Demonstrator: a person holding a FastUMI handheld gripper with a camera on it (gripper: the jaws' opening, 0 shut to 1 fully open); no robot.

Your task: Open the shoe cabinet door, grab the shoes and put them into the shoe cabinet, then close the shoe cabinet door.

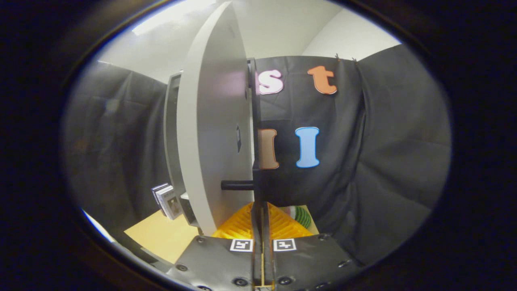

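Observation:
The pale shoe cabinet door point(210, 133) stands swung out and I see it nearly edge-on, just left of my fingers. Its black handle point(253, 121) is a tall thin bar held off the door by a short black peg point(237, 185). My gripper point(260, 204) is shut on the lower end of this bar, the two fingers almost touching. The cabinet body point(173, 133) shows as a grey frame behind the door to the left. Below and beyond the fingers lies a yellow ribbed shoe point(238, 226), with a green-striped piece point(302, 216) beside it on the right.
A tan table top point(161, 238) lies to the lower left. A small stack of card-like packs point(167, 201) leans by the cabinet's base. Black cloth walls close in on the left, behind and on the right.

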